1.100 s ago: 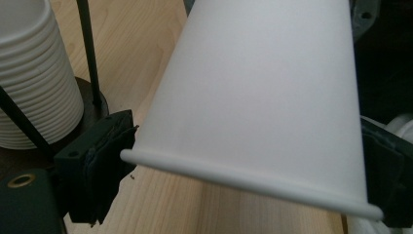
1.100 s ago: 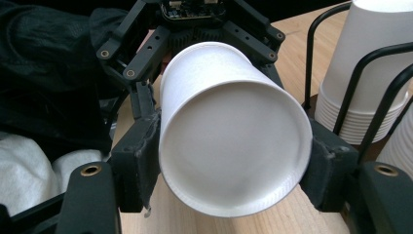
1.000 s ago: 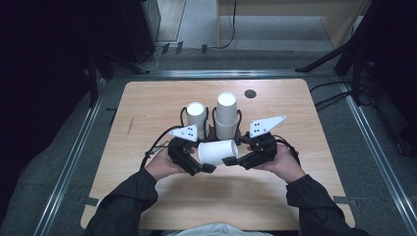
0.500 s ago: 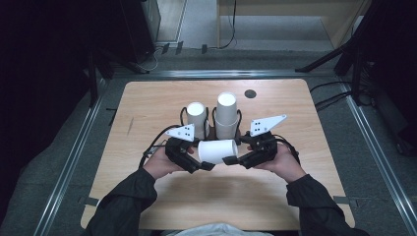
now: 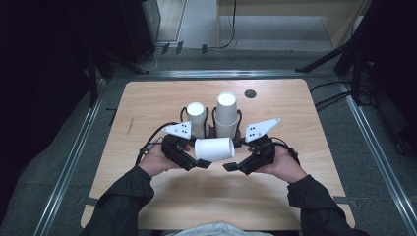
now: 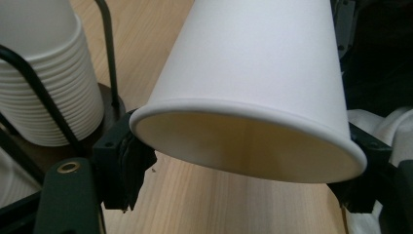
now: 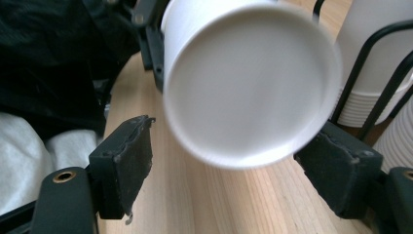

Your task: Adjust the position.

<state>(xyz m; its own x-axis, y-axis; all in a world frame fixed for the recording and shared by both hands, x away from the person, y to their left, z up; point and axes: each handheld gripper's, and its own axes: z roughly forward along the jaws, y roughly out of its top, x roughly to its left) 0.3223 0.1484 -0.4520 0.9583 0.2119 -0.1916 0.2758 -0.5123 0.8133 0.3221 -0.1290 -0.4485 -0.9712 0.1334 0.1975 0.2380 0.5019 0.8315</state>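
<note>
- Two tools are held above the counter (image 5: 162, 206), one in each of the person's hands, and a single white paper cup (image 5: 213, 149) is seen lying on its side between them.
- By the left tool (image 5: 200, 163), the cup is clenched at its open end: in the left gripper view the rolled rim (image 6: 253, 122) is pressed between the two black jaws, one at either side of the mouth.
- The right tool (image 5: 231, 166) is released: in the right gripper view its jaws are spread wide, and the cup's closed base (image 7: 248, 85) is framed in the space between them.
- Whether the right jaw is touched by the base cannot be told; a clear gap is seen at the left jaw.
- The cup is carried above the wooden surface, near the middle of the counter, its mouth turned to the person's left and its base to the right.
- Just behind the cup, two stacks of white cups are kept upright in a black wire holder (image 5: 239, 118): a shorter stack (image 5: 196, 118) on the left and a taller stack (image 5: 226, 114) on the right.
- The nested rims of the shorter stack are seen close beside the held cup in the left gripper view.
- A small dark round hole (image 5: 250, 93) is seen near the far edge of the counter, well apart from the cups.
</note>
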